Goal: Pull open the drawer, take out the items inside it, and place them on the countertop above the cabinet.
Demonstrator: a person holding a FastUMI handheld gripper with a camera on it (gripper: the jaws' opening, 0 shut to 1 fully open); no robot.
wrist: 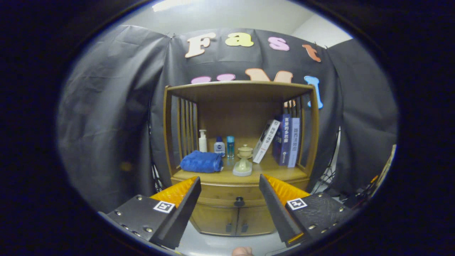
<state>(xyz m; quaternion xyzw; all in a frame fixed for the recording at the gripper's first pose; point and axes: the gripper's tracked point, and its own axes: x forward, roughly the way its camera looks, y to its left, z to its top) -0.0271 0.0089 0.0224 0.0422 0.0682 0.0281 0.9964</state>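
A closed wooden drawer point(231, 195) with a small dark knob point(239, 201) is sitting at the front of a wooden cabinet point(240, 156), just under the countertop point(284, 173), and its contents are hidden from sight. The gripper point(229, 185) is hovering in front of it, released, with its two fingers spread wide and holding nothing; the knob is showing in the gap between them, beyond the tips and not touching either one. Below the drawer, two cabinet doors point(234, 220) are standing shut. On the countertop above, a folded blue towel point(201, 161) is lying toward the left, with a pale ceramic lidded cup on a stand point(243, 161) just to its right. Behind the towel, a white pump bottle point(202, 141), a small white bottle with a blue cap point(219, 145) and a small teal bottle point(230, 146) are standing in a row. To the right, several books point(282, 140) are standing, the leftmost one leaning. Slatted wooden sides and a flat top are framing this open shelf space, and dark cloth is hanging behind the cabinet.
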